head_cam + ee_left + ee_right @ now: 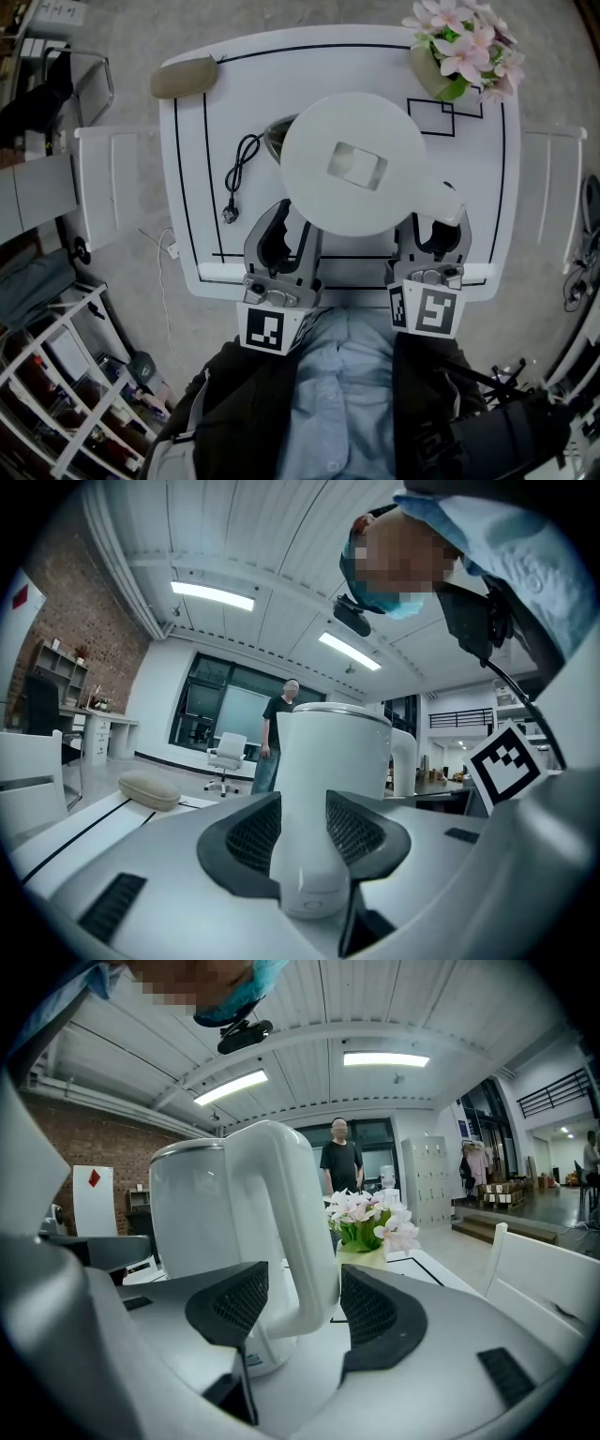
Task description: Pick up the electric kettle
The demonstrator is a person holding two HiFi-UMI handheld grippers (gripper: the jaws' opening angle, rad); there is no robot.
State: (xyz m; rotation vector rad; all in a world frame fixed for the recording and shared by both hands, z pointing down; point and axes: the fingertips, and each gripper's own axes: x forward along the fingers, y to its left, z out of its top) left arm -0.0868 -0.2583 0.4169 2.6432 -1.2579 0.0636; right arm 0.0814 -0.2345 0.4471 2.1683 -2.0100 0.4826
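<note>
The white electric kettle point(352, 164) is up off the table, its round lid close under the head camera. My left gripper point(281, 246) sits below its left side. In the left gripper view the kettle's body point(328, 761) stands between the black ribbed pads point(251, 834), which press on its lower part, so my left gripper point(305, 832) is shut on it. My right gripper point(436, 236) is under the kettle's handle side. In the right gripper view the curved handle point(281, 1204) runs down between the pads point(370, 1309) of my right gripper point(302, 1312), held there.
The kettle's base point(277, 134) lies on the white table point(197, 187), with its black cord and plug point(239, 173) to the left. A beige case point(184, 77) sits at the far left corner, pink flowers point(466, 45) at the far right. White chairs point(103, 183) flank the table.
</note>
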